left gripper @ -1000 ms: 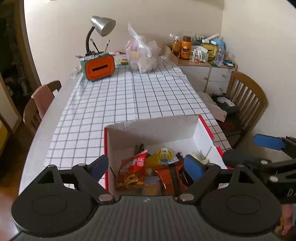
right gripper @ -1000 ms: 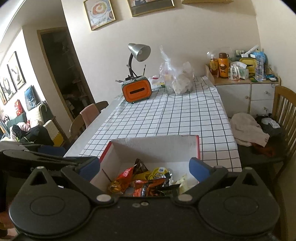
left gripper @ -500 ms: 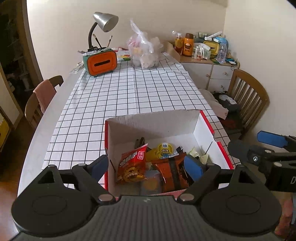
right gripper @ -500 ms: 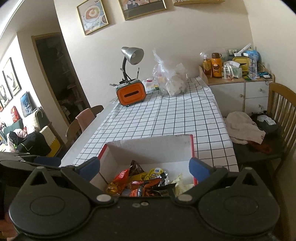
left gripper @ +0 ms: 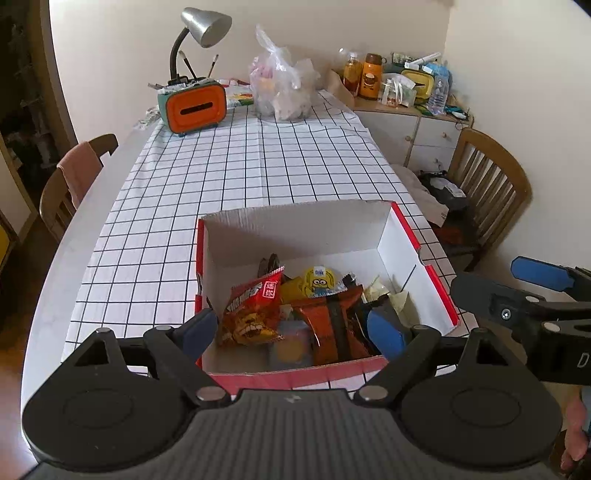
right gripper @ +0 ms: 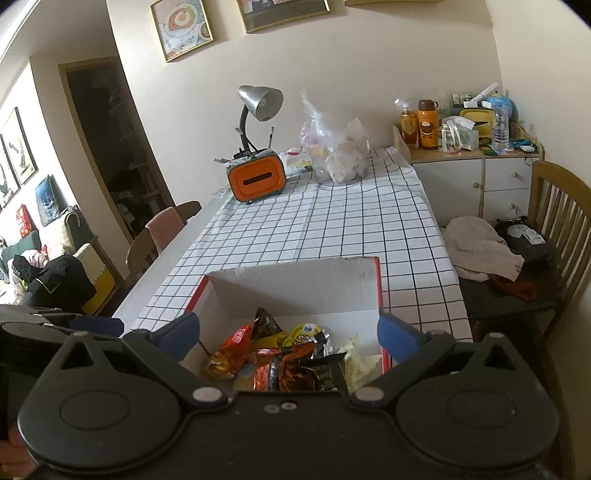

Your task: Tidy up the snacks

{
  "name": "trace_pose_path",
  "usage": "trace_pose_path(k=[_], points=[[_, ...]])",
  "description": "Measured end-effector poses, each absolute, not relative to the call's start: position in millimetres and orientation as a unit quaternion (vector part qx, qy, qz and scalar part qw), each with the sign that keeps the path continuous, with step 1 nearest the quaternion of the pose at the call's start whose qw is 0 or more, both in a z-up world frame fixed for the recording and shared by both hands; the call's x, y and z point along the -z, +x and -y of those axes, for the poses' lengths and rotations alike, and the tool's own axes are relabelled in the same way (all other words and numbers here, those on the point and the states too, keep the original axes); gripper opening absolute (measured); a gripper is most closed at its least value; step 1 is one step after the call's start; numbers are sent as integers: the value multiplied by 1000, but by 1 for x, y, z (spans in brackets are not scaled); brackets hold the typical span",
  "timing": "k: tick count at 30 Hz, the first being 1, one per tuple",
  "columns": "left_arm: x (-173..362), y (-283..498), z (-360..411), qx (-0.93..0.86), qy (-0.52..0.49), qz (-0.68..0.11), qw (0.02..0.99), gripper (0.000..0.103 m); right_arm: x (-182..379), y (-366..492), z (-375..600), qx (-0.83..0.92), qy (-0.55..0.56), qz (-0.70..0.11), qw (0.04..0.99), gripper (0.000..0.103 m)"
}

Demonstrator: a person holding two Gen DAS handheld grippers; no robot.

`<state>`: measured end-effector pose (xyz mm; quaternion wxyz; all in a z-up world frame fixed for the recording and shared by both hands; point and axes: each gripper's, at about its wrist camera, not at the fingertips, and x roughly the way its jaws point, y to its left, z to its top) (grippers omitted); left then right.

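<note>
Red box [left gripper: 436, 288]: roughly six snack packets [left gripper: 255, 314]; two grippers wide.

- You have one box [left gripper: 295, 229] holding roughly six snack packets [left gripper: 255, 314].
- Beyond the box: one lamp [left gripper: 201, 27], one bag [left gripper: 282, 86].
- Two chairs [left gripper: 487, 177] flank it.

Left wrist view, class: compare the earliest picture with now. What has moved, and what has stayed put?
The left gripper has pulled back and risen, so the whole snack box now shows, near wall included. The right gripper rose too. Both stay open and empty; the snacks lie unmoved.
</note>
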<state>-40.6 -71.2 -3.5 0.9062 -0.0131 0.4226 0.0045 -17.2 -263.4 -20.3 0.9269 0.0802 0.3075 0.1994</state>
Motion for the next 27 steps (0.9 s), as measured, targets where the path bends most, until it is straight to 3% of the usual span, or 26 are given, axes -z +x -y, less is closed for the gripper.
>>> trace_pose_path(k=[27], points=[[16, -30, 55, 12, -22, -439, 898, 89, 26, -13, 251, -180, 70, -324, 926, 103]])
